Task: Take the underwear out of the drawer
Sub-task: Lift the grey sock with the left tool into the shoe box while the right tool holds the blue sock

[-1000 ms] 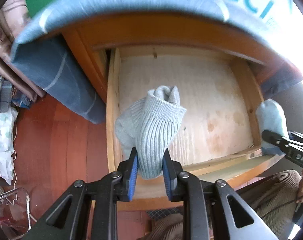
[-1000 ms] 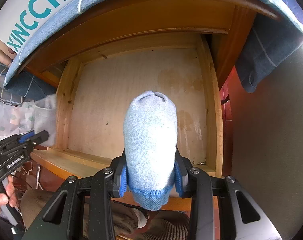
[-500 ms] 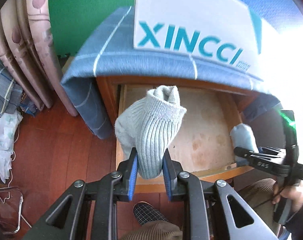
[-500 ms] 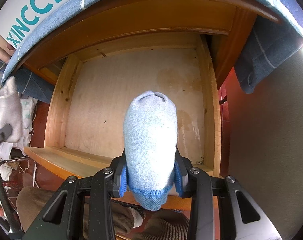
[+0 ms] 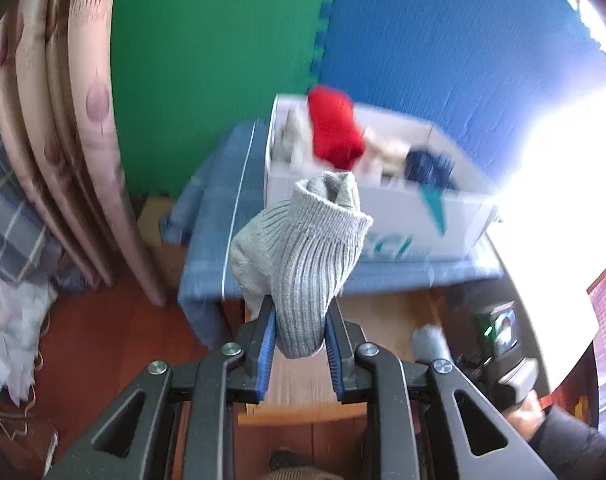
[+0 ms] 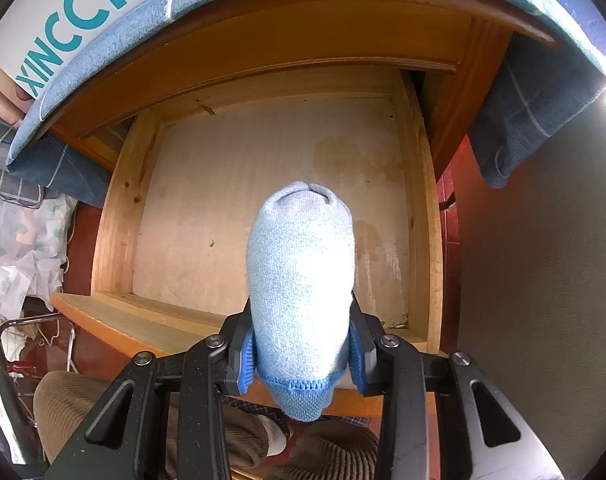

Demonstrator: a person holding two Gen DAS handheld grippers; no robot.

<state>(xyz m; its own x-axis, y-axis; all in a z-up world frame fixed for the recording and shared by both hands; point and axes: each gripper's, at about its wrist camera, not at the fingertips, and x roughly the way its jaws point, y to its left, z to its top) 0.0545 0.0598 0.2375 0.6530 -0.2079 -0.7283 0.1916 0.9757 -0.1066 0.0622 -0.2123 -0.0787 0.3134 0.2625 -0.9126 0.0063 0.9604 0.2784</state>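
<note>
My left gripper (image 5: 299, 348) is shut on a grey ribbed sock (image 5: 303, 256) and holds it high, level with the white shoe box (image 5: 455, 216) on the cabinet top. My right gripper (image 6: 301, 354) is shut on a light blue sock (image 6: 301, 280) with a darker blue toe, held over the front edge of the open wooden drawer (image 6: 119, 216). The drawer floor shows nothing else on it. The right gripper also shows low right in the left wrist view (image 5: 431, 344), over the drawer (image 5: 295, 392).
The shoe box holds a red garment (image 5: 333, 128), a dark blue one (image 5: 427, 168) and pale ones. A blue checked cloth (image 5: 215, 216) covers the cabinet top. Curtains (image 5: 63, 120) hang left. Crumpled white fabric (image 6: 19, 256) lies on the floor left.
My left gripper has risen with the grey sock from drawer level to above the cabinet top, and the box's contents have come into view. My right gripper has stayed over the drawer.
</note>
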